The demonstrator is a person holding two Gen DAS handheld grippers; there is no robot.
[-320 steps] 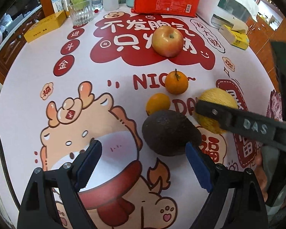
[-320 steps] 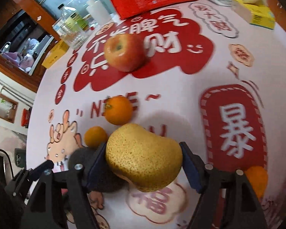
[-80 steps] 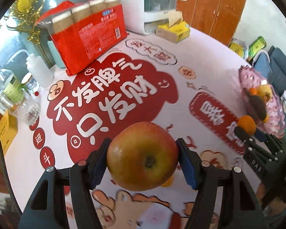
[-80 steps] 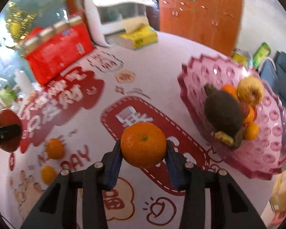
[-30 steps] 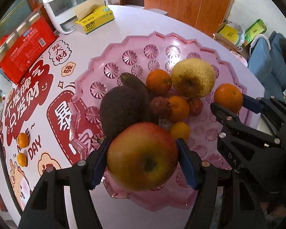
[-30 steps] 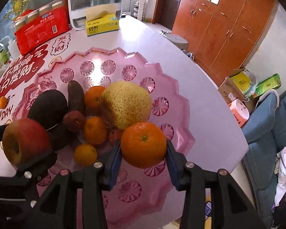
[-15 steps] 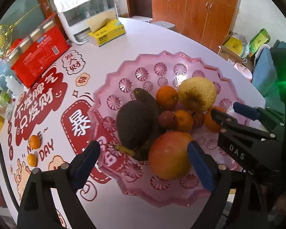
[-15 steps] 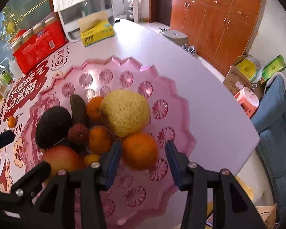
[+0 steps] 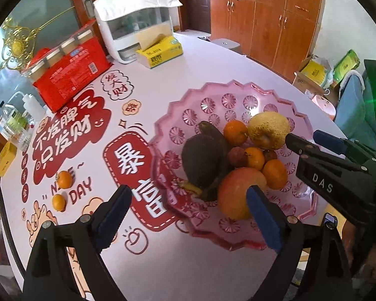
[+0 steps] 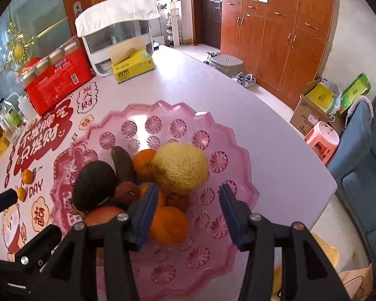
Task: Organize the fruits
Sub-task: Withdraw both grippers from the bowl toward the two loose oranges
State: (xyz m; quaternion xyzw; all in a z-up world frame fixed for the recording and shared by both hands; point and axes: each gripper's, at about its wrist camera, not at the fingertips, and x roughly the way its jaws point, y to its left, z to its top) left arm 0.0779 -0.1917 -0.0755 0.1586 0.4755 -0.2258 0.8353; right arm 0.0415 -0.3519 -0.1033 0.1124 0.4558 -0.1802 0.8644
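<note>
A pink scalloped fruit bowl (image 9: 238,95) (image 10: 163,271) holds an avocado (image 9: 203,160) (image 10: 92,185), a yellow pear (image 9: 268,128) (image 10: 180,168), a red apple (image 9: 235,195) (image 10: 100,214), several oranges and small fruits. An orange (image 10: 169,224) lies just below my right gripper (image 10: 186,215), which is open and empty above the bowl. My left gripper (image 9: 188,213) is open and empty above the bowl's near rim. Two small oranges (image 9: 64,179) (image 9: 59,202) lie on the tablecloth at the left.
A red pack of cups (image 9: 70,70), a yellow tissue box (image 9: 160,51), a white appliance (image 9: 135,32) and bottles (image 9: 15,123) stand at the far side of the table. The table edge runs right of the bowl; a pink stool (image 10: 322,140) and boxes stand on the floor.
Both grippers have let go of their fruit: the apple and the orange now lie in the bowl. Both grippers have risen and pulled back a little, jaws open.
</note>
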